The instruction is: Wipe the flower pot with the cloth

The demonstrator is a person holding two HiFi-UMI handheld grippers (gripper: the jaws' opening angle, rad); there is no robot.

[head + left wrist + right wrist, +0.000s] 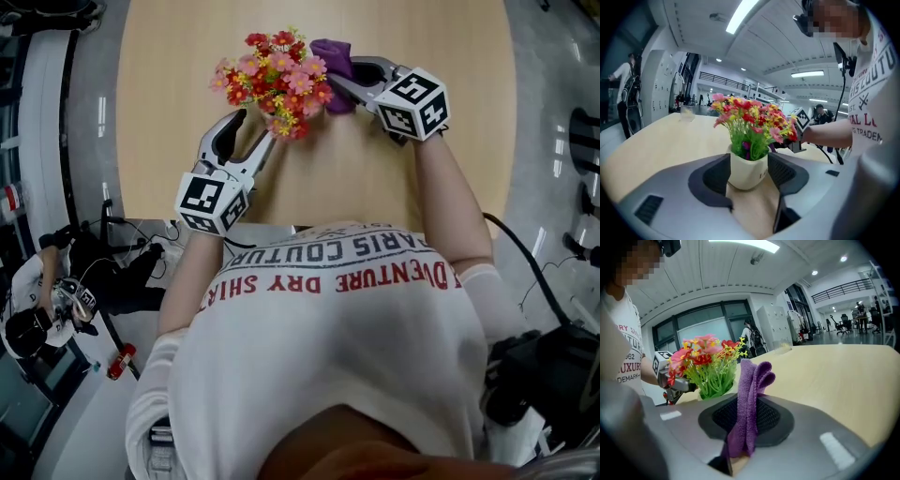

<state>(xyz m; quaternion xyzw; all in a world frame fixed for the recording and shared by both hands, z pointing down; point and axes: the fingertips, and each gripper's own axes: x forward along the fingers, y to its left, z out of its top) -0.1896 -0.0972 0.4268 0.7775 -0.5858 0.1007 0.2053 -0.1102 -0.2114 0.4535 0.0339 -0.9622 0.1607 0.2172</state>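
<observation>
Two grippers share the work. The left gripper (258, 127) has the flower pot (747, 171) standing between its jaws, half spread, and the pads seem to lie against both white sides. The right gripper (339, 89) has its jaws closed on the purple cloth (750, 399), a fold of which stands up past the tips. The pot stands on the wooden surface (375, 178), near the person's edge.

To wipe well, I would keep the left hold low and steady so the pot cannot tip. The loose fold, not the hard jaw tips, should meet the wall below the flowers (277, 80) and sweep round it without snagging the stems.

From the head view the blooms cover the pot entirely. The right gripper view shows only stems, with the pot wall sunk behind the gripper's body. No view shows the cloth touching the pot, and the pot's far side is out of sight.
</observation>
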